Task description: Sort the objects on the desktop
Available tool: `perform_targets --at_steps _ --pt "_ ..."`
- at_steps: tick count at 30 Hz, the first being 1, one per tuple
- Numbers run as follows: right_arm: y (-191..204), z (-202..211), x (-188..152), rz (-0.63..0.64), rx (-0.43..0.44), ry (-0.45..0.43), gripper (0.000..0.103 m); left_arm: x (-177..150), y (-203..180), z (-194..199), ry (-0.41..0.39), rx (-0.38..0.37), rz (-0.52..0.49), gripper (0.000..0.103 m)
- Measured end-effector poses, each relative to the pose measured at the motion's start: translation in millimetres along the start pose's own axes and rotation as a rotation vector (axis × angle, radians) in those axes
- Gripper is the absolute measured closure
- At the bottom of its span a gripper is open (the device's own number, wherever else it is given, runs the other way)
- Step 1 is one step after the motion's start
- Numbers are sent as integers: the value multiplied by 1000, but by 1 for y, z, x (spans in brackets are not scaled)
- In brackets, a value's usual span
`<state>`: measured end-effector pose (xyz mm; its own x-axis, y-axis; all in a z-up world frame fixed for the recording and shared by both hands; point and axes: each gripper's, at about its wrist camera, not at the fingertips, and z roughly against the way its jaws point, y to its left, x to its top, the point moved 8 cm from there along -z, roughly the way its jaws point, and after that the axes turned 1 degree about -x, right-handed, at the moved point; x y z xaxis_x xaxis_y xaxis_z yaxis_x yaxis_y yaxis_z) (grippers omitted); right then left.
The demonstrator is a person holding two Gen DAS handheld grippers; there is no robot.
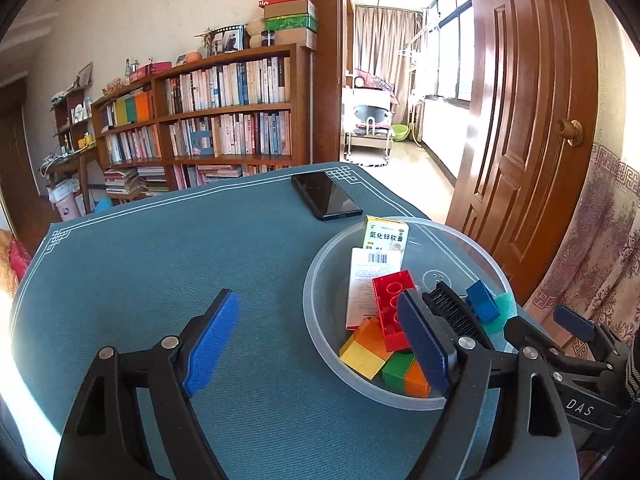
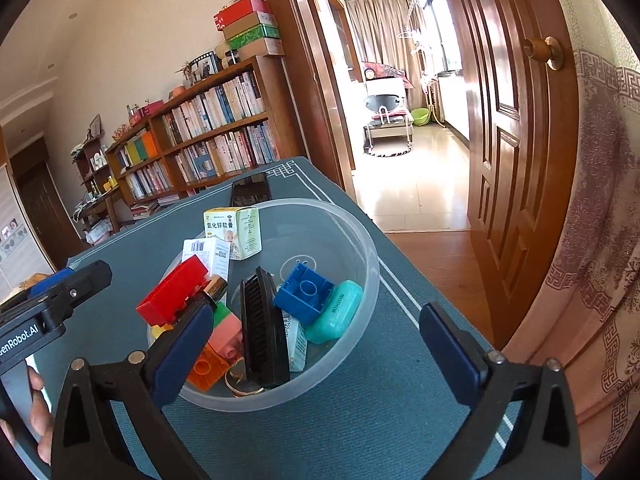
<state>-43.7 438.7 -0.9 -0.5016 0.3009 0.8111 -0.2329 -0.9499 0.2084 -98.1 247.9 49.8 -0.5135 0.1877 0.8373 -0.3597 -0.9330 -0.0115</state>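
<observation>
One clear bowl (image 2: 362, 240) on the teal surface (image 1: 160, 272), holding one black brush (image 2: 262, 332), one red brick (image 2: 174, 294), one blue brick (image 2: 306, 292), two cartons. One phone (image 1: 328, 196) beyond. Left hand-held gripper (image 1: 320, 348) and right hand-held gripper (image 2: 316, 354) angled downward, released, gaping, grasping nothing.

bowl (image 2: 360, 248): clear plastic, set upright on the table
contents: red brick (image 2: 174, 294), blue brick (image 2: 304, 292), black brush (image 2: 262, 332), teal case (image 2: 336, 316), ointment box (image 2: 234, 232) piled inside
phone (image 1: 326, 196): black, laid flat beyond the bowl
</observation>
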Motion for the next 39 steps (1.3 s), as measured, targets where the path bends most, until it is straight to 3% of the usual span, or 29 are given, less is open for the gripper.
perform_targets --at_steps 6,12,15,29,35,39 --pt "-2 13 -19 74 -63 61 0 -6 8 20 -8 8 58 19" --pt "7 28 -36 147 -85 96 0 -7 20 41 -43 123 56 19" --pt "17 36 -38 170 -77 95 0 -7 20 49 -46 146 41 19" --pt "38 63 -15 182 -82 -1 0 -12 4 65 -37 80 50 18" --pt "32 62 -16 156 -80 0 0 -11 -3 67 -41 80 34 18" --pt "27 58 -19 145 -84 8 0 -11 -11 65 -25 39 38 18"
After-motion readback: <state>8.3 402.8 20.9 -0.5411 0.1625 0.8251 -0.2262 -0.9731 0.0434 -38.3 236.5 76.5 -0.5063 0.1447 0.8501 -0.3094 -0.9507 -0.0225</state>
